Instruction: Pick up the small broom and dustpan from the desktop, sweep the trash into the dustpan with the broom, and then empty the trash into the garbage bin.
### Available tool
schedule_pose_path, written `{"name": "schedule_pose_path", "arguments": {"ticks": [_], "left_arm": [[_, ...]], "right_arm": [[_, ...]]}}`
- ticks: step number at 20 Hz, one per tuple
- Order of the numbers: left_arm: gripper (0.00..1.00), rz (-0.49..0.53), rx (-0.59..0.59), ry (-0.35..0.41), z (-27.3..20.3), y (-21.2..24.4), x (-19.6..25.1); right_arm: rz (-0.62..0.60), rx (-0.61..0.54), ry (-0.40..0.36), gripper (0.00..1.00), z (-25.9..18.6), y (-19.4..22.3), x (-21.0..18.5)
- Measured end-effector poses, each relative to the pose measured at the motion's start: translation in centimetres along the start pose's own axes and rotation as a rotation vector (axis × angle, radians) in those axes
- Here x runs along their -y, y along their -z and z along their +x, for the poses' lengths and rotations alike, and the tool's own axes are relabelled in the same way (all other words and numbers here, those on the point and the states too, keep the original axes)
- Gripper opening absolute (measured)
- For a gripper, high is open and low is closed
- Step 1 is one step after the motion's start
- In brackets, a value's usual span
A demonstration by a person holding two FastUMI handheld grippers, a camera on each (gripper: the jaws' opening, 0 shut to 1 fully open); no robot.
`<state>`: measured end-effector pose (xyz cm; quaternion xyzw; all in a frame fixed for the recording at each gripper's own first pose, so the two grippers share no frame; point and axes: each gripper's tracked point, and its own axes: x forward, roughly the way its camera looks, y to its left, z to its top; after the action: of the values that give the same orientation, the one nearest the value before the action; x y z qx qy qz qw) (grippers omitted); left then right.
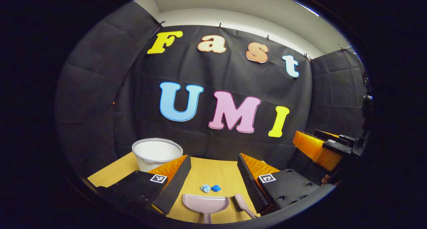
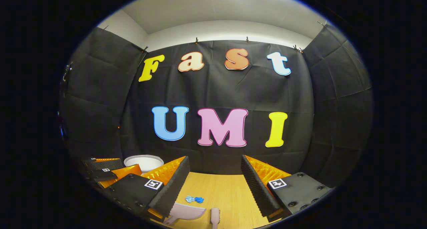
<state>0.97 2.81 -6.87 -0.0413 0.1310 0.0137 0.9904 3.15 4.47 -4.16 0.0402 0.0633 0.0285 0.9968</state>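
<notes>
Your left tongs and right tongs both stand wide apart, holding nothing, raised above the wooden bench. In the left gripper view the pink dustpan lies near you, handle toward you, w/ the small pink broom just beside it on the right. Two blue crumpled scraps of trash sit just beyond the pan's mouth. The white garbage bin stands at the back left. Both tools look like light, stiff, smooth plastic (prob. slippery), so grip each by its handle, squarely. The scraps look featherlight; sweep gently or they'll scatter.
</notes>
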Motion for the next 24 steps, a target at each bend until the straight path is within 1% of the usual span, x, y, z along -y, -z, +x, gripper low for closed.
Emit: {"name": "schedule_pose_path", "arguments": {"ticks": [1, 3, 4, 5, 6, 7, 8, 9, 10, 11, 12, 13, 14, 15, 16, 17, 18, 19, 20, 22, 24], "left_arm": [[0.82, 0.003, -0.045, -0.005, 0.9, 0.8, -0.1], [0.82, 0.013, -0.191, -0.028, 2.9, 3.8, -0.7], [0.82, 0.009, -0.28, -0.018, 4.0, 5.8, -0.5], [0.82, -0.003, -0.385, -0.01, 4.9, 8.4, -0.2], [0.82, -0.013, -0.517, -0.017, 5.5, 11.4, -0.1], [0.8, -0.024, -0.676, -0.006, 5.5, 14.4, 0.2], [0.82, -0.037, -0.863, -0.02, 4.9, 17.4, 0.0], [0.84, -0.061, -1.02, -0.03, 3.6, 19.9, 0.4], [0.85, -0.098, -1.142, -0.038, 2.5, 21.6, 0.8], [0.85, -0.126, -1.234, -0.052, 1.9, 21.6, 0.7], [0.87, -0.14, -1.287, -0.072, 1.8, 21.7, 0.5], [0.84, -0.136, -1.33, -0.089, 1.8, 21.5, 0.4], [0.84, -0.126, -1.367, -0.101, 2.1, 21.2, 0.4], [0.85, -0.128, -1.404, -0.114, 2.2, 20.9, 0.7], [0.84, -0.131, -1.435, -0.11, 2.7, 20.5, 1.0], [0.84, -0.12, -1.459, -0.104, 3.0, 20.5, 0.4], [0.82, -0.091, -1.472, -0.111, 3.4, 20.5, -0.1], [0.85, -0.057, -1.479, -0.116, 3.8, 20.7, -0.1], [0.85, -0.035, -1.49, -0.13, 4.3, 20.6, -0.2], [0.85, -0.051, -1.51, -0.111, 4.6, 21.1, 0.4], [0.85, -0.036, -1.527, -0.091, 4.8, 22.2, 0.8]], "right_arm": [[0.006, -0.046, -0.016, 0.99, 0.9, 1.5, -0.2], [0.022, -0.183, -0.045, 0.99, 3.2, 5.9, -0.2], [0.044, -0.279, -0.057, 0.99, 4.4, 8.7, -0.3], [0.082, -0.408, -0.08, 0.99, 5.3, 12.3, -0.8], [0.127, -0.572, -0.104, 0.98, 6.0, 16.5, -1.5], [0.182, -0.778, -0.144, 0.99, 5.7, 21.5, -2.5], [0.211, -1.016, -0.158, 0.99, 3.9, 26.8, -3.0], [0.266, -1.193, -0.158, 0.99, 2.1, 29.8, -3.3], [0.277, -1.325, -0.133, 0.99, 0.2, 32.5, -2.7], [0.267, -1.388, -0.093, 0.99, -0.6, 34.1, -2.2], [0.243, -1.435, -0.074, 0.99, -1.1, 35.6, -1.3], [0.226, -1.494, -0.065, 0.99, -2.1, 37.4, -0.9], [0.248, -1.524, -0.065, 0.99, -2.5, 38.5, -1.2], [0.241, -1.561, -0.067, 0.99, -3.1, 39.6, -1.3], [0.221, -1.585, -0.067, 0.98, -3.2, 40.1, -1.3], [0.182, -1.597, -0.071, 0.98, -3.1, 40.7, -1.2], [0.138, -1.615, -0.067, 0.98, -3.3, 41.2, -0.9], [0.118, -1.633, -0.061, 0.99, -3.5, 41.6, -1.0], [0.112, -1.653, -0.05, 0.99, -3.7, 41.8, -1.0], [0.09, -1.665, -0.034, 0.99, -3.8, 42.6, -1.2], [0.059, -1.686, -0.04, 0.98, -4.2, 43.3, -1.5]]}}
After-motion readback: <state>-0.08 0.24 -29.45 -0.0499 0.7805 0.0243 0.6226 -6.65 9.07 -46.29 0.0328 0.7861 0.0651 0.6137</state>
